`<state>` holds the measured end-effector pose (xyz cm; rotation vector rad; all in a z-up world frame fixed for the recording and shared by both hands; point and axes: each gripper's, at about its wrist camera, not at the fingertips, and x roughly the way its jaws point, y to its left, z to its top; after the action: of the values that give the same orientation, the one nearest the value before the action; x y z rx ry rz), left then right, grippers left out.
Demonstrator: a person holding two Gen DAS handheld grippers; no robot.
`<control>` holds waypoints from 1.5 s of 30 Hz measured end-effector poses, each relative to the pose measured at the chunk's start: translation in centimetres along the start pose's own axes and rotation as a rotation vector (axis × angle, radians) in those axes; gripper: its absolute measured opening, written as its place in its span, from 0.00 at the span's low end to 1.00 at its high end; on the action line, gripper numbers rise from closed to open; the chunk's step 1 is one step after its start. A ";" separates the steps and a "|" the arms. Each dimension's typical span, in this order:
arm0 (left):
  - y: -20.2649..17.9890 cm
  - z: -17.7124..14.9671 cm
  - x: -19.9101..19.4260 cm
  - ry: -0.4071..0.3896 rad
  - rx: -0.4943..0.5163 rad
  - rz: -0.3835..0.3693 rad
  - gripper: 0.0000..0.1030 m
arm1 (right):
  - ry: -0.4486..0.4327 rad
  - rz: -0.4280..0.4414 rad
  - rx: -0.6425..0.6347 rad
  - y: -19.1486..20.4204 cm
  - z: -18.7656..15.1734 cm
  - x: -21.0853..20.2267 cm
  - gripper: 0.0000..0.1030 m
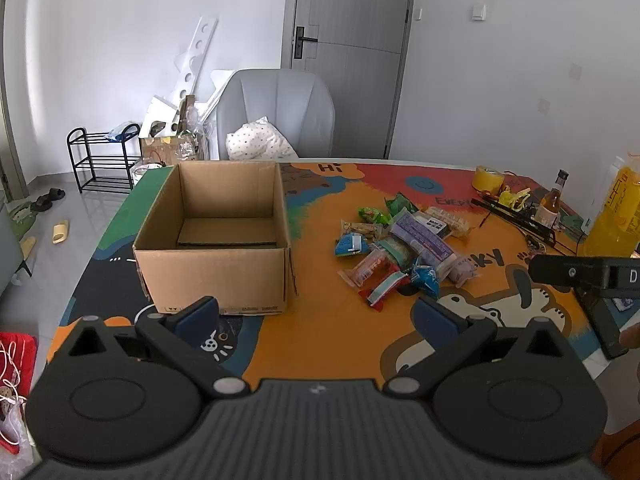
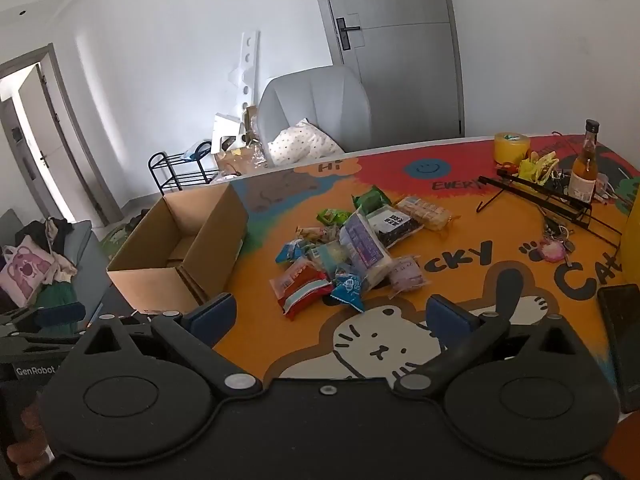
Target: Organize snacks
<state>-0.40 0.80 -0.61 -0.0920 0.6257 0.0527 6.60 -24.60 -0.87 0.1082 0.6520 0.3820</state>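
Both grippers idle, nothing held: left gripper (image 1: 316,312) spread wide above the near table edge, right gripper (image 2: 328,316) also spread wide, low over the cat drawing on the mat (image 2: 460,264). Neither touches a snack.

Progress: judged at the very start. Box (image 1: 216,276) sits open on the left part of the mat, flaps up, inside shows only bare cardboard bottom, no packets visible in it from either view. Snack pile (image 1: 400,248) lies in a loose heap on the orange area, to the right of the box and apart from it. Heap includes a purple pack (image 2: 366,244) on top, a red pack (image 2: 304,292) nearest the grippers, blue packs, green packs at the far side, a dark pack and a pale biscuit-type pack at the far right. Several overlap, so the exact count is unclear.

Left to do, as a guess: everything, each packet into the box presumably. Red pack is closest to the right gripper, likely first pick.

Not part of the job: tape roll (image 2: 512,148), bottle (image 2: 584,168), black rack (image 2: 536,196), keys (image 2: 554,246) at the far right.
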 end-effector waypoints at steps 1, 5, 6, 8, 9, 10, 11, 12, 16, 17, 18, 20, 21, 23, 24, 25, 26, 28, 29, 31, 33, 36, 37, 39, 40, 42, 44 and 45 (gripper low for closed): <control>0.0 0.0 0.0 0.001 0.001 0.000 1.00 | 0.000 -0.001 0.000 0.0 0.0 0.0 1.00; 0.0 0.0 -0.1 -0.001 0.002 -0.003 1.00 | 0.007 0.012 -0.005 0.0 0.1 -0.1 1.00; 0.0 0.0 -0.1 -0.003 0.002 -0.006 1.00 | 0.009 0.013 -0.005 0.0 0.1 0.0 1.00; -0.1 0.0 -0.2 -0.006 0.004 -0.009 1.00 | 0.013 0.011 -0.002 0.0 0.1 0.1 1.00; 0.0 -0.1 -0.3 -0.009 0.001 -0.010 1.00 | 0.014 0.012 0.000 0.0 0.0 0.1 1.00; 0.0 0.0 -0.3 -0.010 0.000 -0.010 1.00 | 0.016 0.011 0.002 0.0 0.0 0.2 1.00; -0.1 -0.1 -0.3 -0.011 0.002 -0.010 1.00 | 0.018 0.009 0.002 0.0 0.0 0.2 1.00; -0.1 0.0 -0.3 -0.009 0.005 -0.010 1.00 | 0.019 0.008 0.001 0.0 0.0 0.3 1.00; 0.1 0.0 -0.4 -0.004 0.003 -0.011 1.00 | 0.020 0.007 -0.005 0.0 -0.1 0.2 1.00; 0.1 0.1 -0.4 -0.003 0.001 -0.012 1.00 | 0.020 0.006 -0.004 0.0 -0.1 0.2 1.00; 0.1 0.1 -0.3 -0.003 0.001 -0.012 1.00 | 0.020 0.007 -0.003 0.0 -0.1 0.2 1.00; 0.1 0.1 -0.3 -0.003 0.003 -0.012 1.00 | 0.019 0.006 -0.001 0.1 -0.1 0.2 1.00; 0.0 0.1 -0.3 -0.004 0.004 -0.013 1.00 | 0.019 0.005 -0.001 0.0 -0.1 0.1 1.00; 0.0 0.1 -0.3 -0.003 0.005 -0.012 1.00 | 0.017 0.001 -0.002 0.0 0.0 0.0 1.00; 0.0 0.1 -0.3 -0.003 0.005 -0.012 1.00 | 0.017 0.001 -0.002 0.0 0.0 0.0 1.00; -0.1 0.1 -0.3 -0.004 0.006 -0.013 1.00 | 0.016 0.001 -0.002 -0.1 0.0 -0.1 1.00; -0.1 0.1 -0.3 -0.006 0.007 -0.014 1.00 | 0.015 0.000 -0.003 -0.1 0.0 -0.1 1.00; -0.1 0.1 -0.4 -0.009 0.008 -0.015 1.00 | 0.015 -0.003 -0.004 -0.2 0.2 -0.1 1.00; -0.2 0.1 -0.5 -0.011 0.008 -0.016 1.00 | 0.014 -0.006 -0.004 -0.2 0.2 -0.2 1.00; -0.2 0.1 -0.5 -0.012 0.007 -0.017 1.00 | 0.012 -0.009 -0.007 -0.2 0.3 -0.3 1.00; -0.2 0.1 -0.6 -0.012 0.007 -0.020 1.00 | 0.010 -0.009 -0.008 -0.2 0.3 -0.3 1.00; -0.2 0.1 -0.7 -0.015 0.007 -0.021 1.00 | 0.010 -0.009 -0.011 -0.2 0.3 -0.3 1.00; -0.2 0.1 -0.7 -0.017 0.006 -0.021 1.00 | 0.012 -0.012 -0.008 -0.3 0.3 -0.3 1.00; -0.1 0.1 -0.7 -0.018 0.002 -0.020 1.00 | 0.013 -0.014 -0.005 -0.3 0.3 -0.2 1.00; -0.1 0.2 -0.7 -0.017 0.001 -0.020 1.00 | 0.012 -0.014 -0.007 -0.3 0.3 -0.2 1.00; 0.0 0.2 -0.8 -0.020 0.000 -0.019 1.00 | 0.012 -0.018 -0.007 -0.3 0.3 -0.2 1.00; -0.1 0.2 -0.7 -0.020 0.002 -0.021 1.00 | 0.012 -0.017 -0.004 -0.4 0.3 -0.2 1.00; -0.1 0.2 -0.7 -0.018 0.002 -0.021 1.00 | 0.011 -0.019 -0.005 -0.4 0.3 -0.2 1.00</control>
<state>-0.86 0.71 -0.05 -0.0956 0.6062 0.0325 6.76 -25.03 -0.66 0.0954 0.6628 0.3666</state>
